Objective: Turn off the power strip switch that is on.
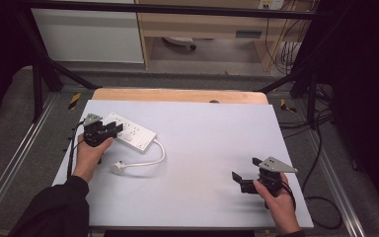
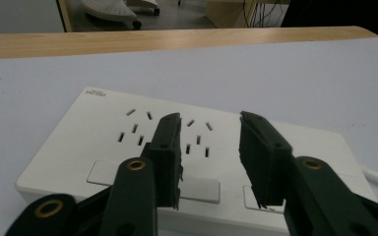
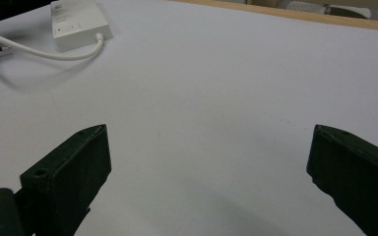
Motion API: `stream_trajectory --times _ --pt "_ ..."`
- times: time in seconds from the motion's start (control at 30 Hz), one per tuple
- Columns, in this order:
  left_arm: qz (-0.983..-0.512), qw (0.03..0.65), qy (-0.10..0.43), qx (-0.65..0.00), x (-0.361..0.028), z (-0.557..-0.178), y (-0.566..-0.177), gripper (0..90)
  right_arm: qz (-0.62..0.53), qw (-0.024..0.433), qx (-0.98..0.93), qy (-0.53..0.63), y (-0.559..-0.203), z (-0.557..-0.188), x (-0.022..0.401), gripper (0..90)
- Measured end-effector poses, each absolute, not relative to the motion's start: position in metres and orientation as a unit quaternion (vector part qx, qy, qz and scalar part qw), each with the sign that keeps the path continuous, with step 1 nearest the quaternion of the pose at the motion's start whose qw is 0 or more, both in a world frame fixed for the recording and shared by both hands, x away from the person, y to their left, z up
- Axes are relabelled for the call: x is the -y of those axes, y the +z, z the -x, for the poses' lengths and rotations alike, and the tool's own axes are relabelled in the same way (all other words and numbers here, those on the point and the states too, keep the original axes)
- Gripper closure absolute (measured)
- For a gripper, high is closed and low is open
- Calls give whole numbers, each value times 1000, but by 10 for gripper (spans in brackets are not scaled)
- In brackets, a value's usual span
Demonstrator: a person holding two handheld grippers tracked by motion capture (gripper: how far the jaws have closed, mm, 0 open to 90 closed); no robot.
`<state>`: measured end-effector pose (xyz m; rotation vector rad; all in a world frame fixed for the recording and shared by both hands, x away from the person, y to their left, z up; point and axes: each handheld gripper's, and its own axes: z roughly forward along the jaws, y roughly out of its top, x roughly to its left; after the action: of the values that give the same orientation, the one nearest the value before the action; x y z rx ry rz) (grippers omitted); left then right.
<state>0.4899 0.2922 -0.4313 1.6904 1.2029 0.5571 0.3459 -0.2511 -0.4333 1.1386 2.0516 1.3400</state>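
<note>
The left tool [image 2: 210, 147] hangs half open just above the white power strip [image 1: 129, 132] on the left of the surface [image 1: 212, 148], so it could bump it sideways, while the right tool [image 1: 249, 174] waits wide open, far off.

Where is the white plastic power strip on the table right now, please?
In the high view, the white plastic power strip lies on the left of the grey table, directly under the left claw, its white cable curling toward the person.
</note>
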Motion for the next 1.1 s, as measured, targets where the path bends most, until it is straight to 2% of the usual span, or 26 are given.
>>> stream_trajectory --times 0.33,0.37,0.47,1.1 --pt "-687 492 235 -480 -288 -493 -424 331 -411 218 -741 484 -433 -346 251 35" --pt "-687 492 235 -481 -287 -493 -423 292 -411 218 -741 484 -433 -346 251 34" --pt "-688 484 225 -493 -286 -494 -422 65 -412 218 -741 484 -433 -346 251 32" --pt "-677 477 214 -518 -289 -493 -418 73 -411 219 -740 484 -433 -346 251 33"
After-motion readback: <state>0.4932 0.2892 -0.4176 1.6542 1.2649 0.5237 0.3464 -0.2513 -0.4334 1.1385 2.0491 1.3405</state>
